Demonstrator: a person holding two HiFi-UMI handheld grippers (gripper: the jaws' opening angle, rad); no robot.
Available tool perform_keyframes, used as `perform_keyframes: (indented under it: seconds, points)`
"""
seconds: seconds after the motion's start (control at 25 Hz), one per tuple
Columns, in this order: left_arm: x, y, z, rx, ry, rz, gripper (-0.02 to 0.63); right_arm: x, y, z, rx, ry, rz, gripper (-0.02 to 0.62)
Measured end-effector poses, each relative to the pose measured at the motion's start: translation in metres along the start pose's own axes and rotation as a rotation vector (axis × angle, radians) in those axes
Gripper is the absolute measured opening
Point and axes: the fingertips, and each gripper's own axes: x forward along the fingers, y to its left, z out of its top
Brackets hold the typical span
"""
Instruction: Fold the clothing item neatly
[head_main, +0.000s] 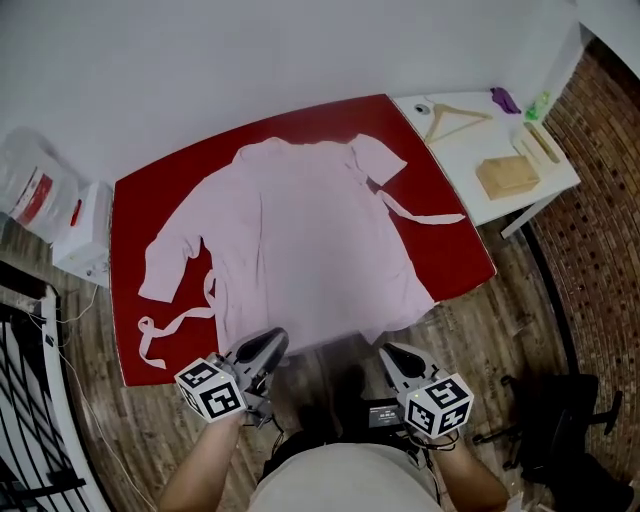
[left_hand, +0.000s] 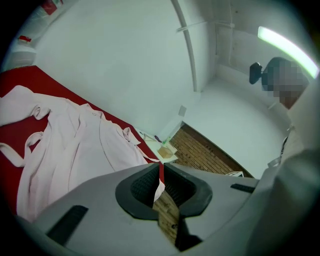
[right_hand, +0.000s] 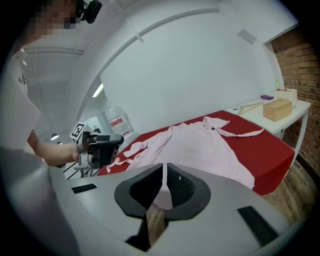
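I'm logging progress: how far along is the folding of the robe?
Done: the pink robe lies spread flat on the red table, and no fold shows in it yet. In hand: the left gripper and right gripper hover at the near hem, both shut, and seem to hold nothing. Left: all of the folding.

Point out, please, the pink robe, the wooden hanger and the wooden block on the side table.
pink robe (head_main: 310, 240): head view, middle of its body panel.
wooden hanger (head_main: 470, 112): head view, its upper arm.
wooden block (head_main: 507, 176): head view, its top face.
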Motion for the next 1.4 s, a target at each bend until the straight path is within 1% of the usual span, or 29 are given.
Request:
perform_keyframes:
  seconds: [0.2, 0.4, 0.48, 0.76, 0.8, 0.88, 0.96, 1.04, 1.16, 1.4]
  points:
    - [0.042, 0.026, 0.013, -0.001, 0.018, 0.041, 0.010, 0.023, -0.025, 0.004, -0.034, 0.044, 0.031, 0.015]
    - [0.074, 0.060, 0.031, 0.037, 0.068, 0.110, 0.082, 0.038, -0.042, -0.004, -0.077, 0.093, 0.024, 0.015]
    - [0.086, 0.078, 0.041, 0.059, 0.095, 0.145, 0.096, 0.043, -0.045, -0.007, -0.097, 0.110, 0.010, 0.015]
    - [0.120, 0.161, 0.058, 0.084, 0.223, 0.240, 0.121, 0.069, -0.049, -0.022, -0.185, 0.145, -0.104, 0.020]
    - [0.125, 0.173, 0.058, 0.085, 0.242, 0.253, 0.124, 0.071, -0.051, -0.025, -0.197, 0.150, -0.125, 0.032]
    - [0.137, 0.194, 0.058, 0.084, 0.281, 0.276, 0.132, 0.075, -0.051, -0.035, -0.218, 0.172, -0.160, 0.090]
    - [0.150, 0.214, 0.060, 0.083, 0.315, 0.294, 0.140, 0.080, -0.049, -0.046, -0.238, 0.201, -0.183, 0.110]
    - [0.165, 0.228, 0.066, 0.089, 0.345, 0.305, 0.147, 0.087, -0.050, -0.057, -0.254, 0.227, -0.210, 0.124]
    - [0.187, 0.249, 0.072, 0.095, 0.396, 0.343, 0.159, 0.091, -0.051, -0.076, -0.265, 0.274, -0.248, 0.147]
    - [0.218, 0.293, 0.093, 0.096, 0.452, 0.458, 0.176, 0.087, -0.053, -0.109, -0.306, 0.362, -0.325, 0.155]
